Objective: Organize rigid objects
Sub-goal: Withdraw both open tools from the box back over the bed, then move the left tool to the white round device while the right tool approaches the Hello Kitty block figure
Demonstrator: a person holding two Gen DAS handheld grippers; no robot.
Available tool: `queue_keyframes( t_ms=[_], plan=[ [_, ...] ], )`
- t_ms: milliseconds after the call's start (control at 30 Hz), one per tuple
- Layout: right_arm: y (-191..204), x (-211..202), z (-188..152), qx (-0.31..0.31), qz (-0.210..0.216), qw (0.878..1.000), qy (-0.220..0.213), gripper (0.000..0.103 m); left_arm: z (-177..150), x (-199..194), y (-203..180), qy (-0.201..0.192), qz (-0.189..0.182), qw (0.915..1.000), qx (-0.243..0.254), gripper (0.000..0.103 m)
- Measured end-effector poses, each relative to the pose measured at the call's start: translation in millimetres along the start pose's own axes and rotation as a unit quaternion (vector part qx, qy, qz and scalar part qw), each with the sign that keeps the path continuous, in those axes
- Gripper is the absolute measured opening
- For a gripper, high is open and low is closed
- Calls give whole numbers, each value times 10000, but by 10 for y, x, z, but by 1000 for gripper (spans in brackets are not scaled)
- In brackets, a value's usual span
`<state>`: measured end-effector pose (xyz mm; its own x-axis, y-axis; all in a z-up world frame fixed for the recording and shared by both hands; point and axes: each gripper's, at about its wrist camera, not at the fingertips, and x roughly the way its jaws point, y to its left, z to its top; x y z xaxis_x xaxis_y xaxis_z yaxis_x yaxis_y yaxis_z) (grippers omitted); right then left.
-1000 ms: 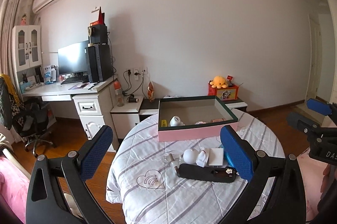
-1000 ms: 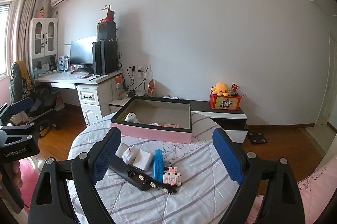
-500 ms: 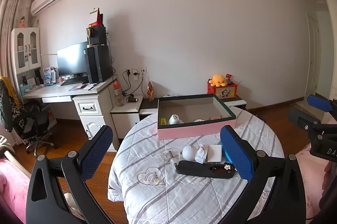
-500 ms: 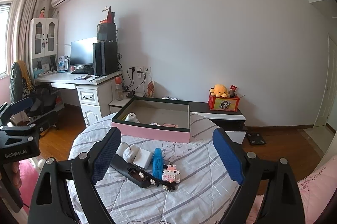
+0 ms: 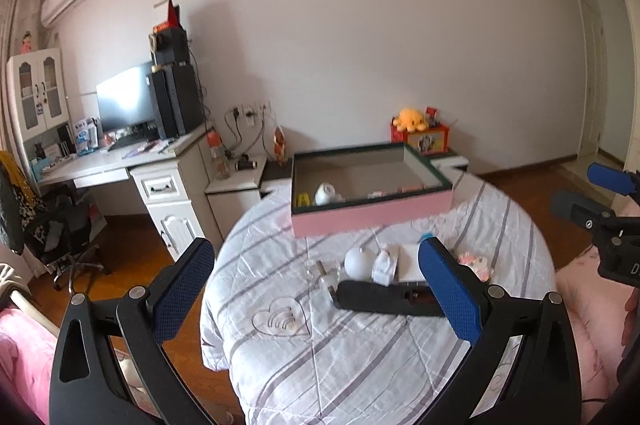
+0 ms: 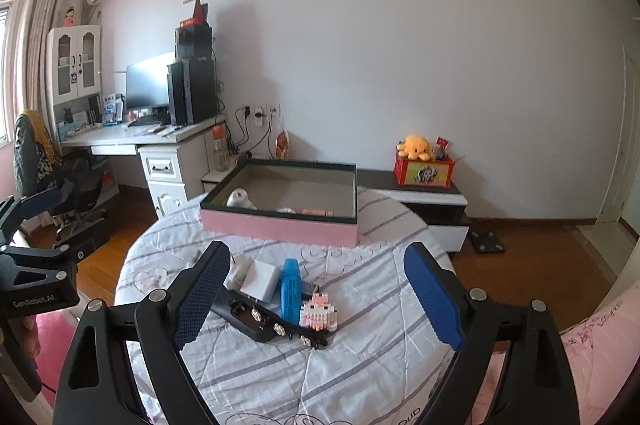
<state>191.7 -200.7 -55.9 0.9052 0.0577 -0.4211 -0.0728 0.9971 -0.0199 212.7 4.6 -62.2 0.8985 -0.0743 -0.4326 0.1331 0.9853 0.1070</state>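
Both my grippers have pulled back slightly from the worktop (image 6: pixel 360 357); left jaws and right jaws stand wide open, empty, pink box (image 6: pixel 280 225) at 12 o'clock.

Left gripper (image 5: pixel 316 295) and right gripper (image 6: pixel 318 291): both level, pointing forward, blue-padded fingers spread wide, nothing between them. Each appears at the edge of the other's view, apparently side by side.
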Motion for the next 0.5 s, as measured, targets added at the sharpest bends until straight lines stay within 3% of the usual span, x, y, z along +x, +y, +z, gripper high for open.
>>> queue_keyframes(
  t_ms=[300, 500],
  plan=[
    [-95, 499, -279, 81, -20, 9974, 711, 90, -301, 615, -83, 846, -93, 9963, 111, 103],
    [-70, 888, -548, 57, 78, 9914, 1305, 90, -431, 880, -86, 1171, -50, 9930, 165, 103]
  ],
)
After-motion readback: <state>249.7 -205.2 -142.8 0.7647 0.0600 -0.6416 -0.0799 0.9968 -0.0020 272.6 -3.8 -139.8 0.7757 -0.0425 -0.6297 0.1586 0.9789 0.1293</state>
